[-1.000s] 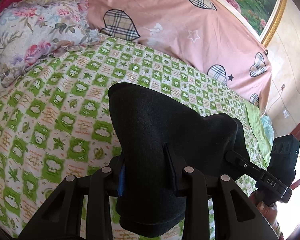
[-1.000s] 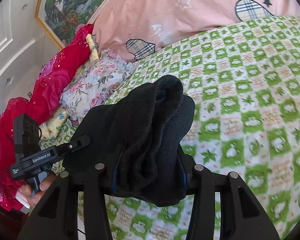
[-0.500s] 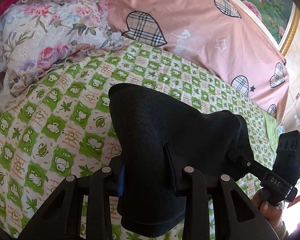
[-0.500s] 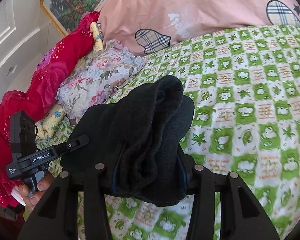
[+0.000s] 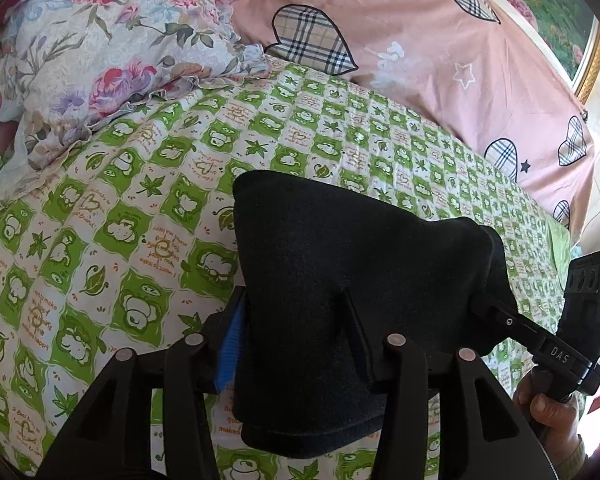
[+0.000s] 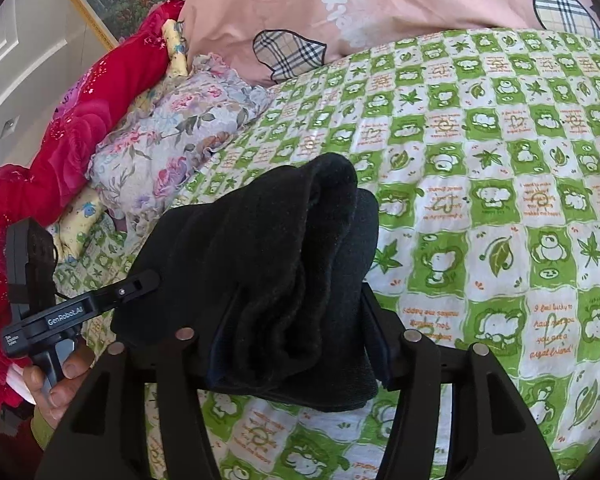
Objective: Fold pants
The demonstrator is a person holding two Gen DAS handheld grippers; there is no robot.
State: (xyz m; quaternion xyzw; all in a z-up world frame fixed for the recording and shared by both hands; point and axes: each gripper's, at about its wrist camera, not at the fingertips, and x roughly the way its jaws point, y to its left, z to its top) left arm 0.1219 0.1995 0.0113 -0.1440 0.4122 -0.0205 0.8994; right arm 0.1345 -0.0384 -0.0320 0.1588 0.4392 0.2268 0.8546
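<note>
You are holding the black pants (image 5: 340,280) up off the bed between both tools, each pinching one end of a thick, already doubled bundle. The left gripper (image 5: 296,344) is clamped on the cloth, its fingers (image 5: 230,344) pressing in from both sides, with the bundle bulging ahead of them and drooping below. The right gripper (image 6: 296,340) is likewise clamped on several bunched layers, which are rising ahead of its fingers and hanging under them.

Judging from this, you are partway through the fold: the pants are gathered and being carried over the green checked bedsheet (image 5: 112,200), not yet laid down. The next move is probably calling for lowering both ends together onto the open sheet ahead of the fingers, keeping the edges level so the layers are landing stacked rather than twisting, then letting go and smoothing.

Ahead and to the left of the left fingers a floral pillow (image 5: 100,48) is lying; beyond both pairs of fingers a pink cover with plaid hearts (image 5: 420,60) is running across the head of the bed. Left of the right fingers a red blanket (image 6: 84,120) is piled.

Readable writing: "GenRobot.AI" on the left tool's handle in the right view, "DAS" on the right tool's handle in the left view, and on the sheet "a great friend".
</note>
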